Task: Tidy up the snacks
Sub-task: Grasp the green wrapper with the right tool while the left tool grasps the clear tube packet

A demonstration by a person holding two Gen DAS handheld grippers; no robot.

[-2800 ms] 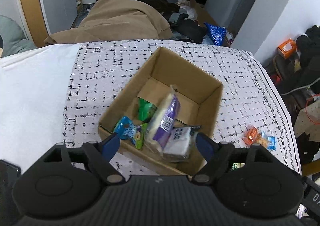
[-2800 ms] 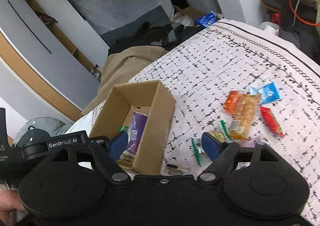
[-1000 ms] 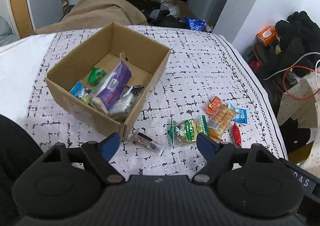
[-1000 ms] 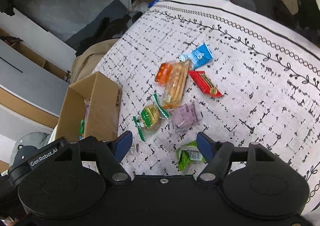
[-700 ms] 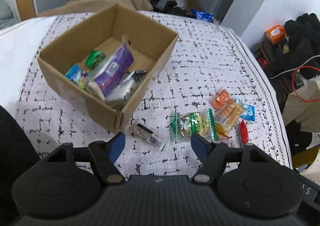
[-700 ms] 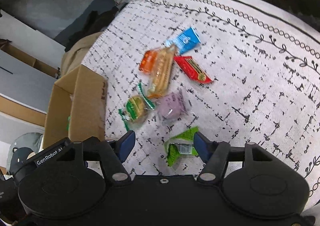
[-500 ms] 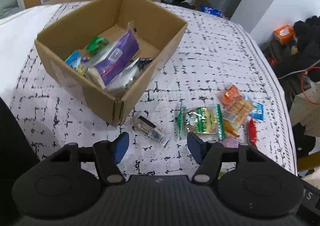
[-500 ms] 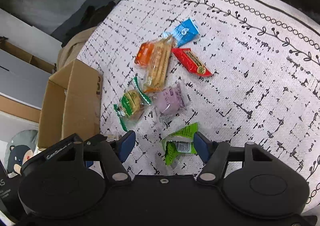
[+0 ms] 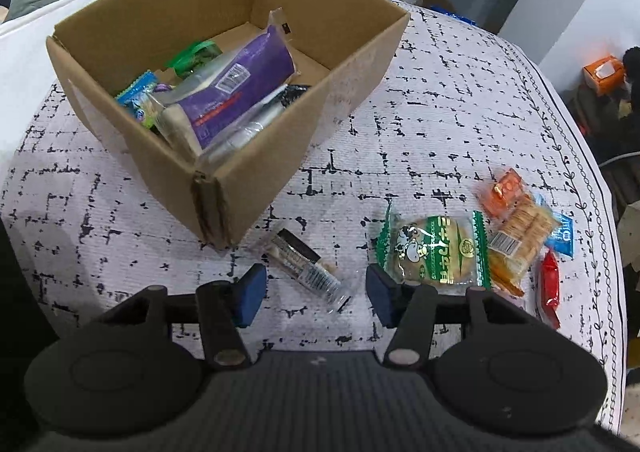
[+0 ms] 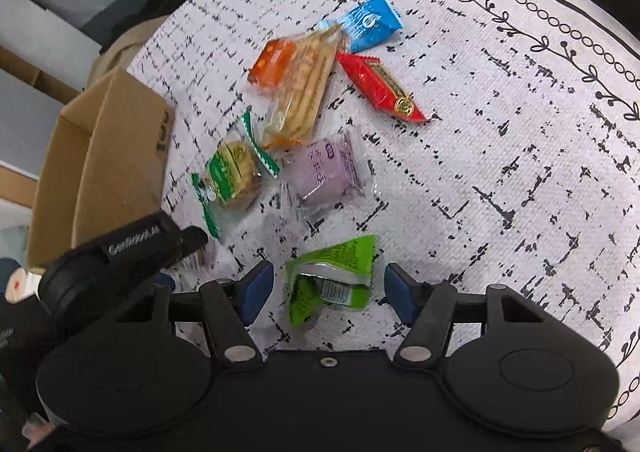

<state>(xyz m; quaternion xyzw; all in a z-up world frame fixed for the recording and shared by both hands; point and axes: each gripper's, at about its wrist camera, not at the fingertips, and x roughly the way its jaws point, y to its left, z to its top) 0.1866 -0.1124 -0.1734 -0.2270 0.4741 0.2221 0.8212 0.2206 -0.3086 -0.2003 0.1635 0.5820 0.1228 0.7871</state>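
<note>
A: We have both grippers spread wide, holding nothing. Our left gripper (image 9: 312,290) hangs over the clear bar (image 9: 305,270), which lies on the cloth (image 9: 440,112) just off the box (image 9: 256,156) corner.

B: The bar's long axis runs slantwise across the gap between our fingers, so we judge a wrist turn is needed before closing.

A: Our right gripper (image 10: 326,290) straddles the green packet (image 10: 336,278), lying between its fingers.

B: Only the left view shows us the box's contents; only the right shows the green packet and purple pack (image 10: 326,172)
</note>
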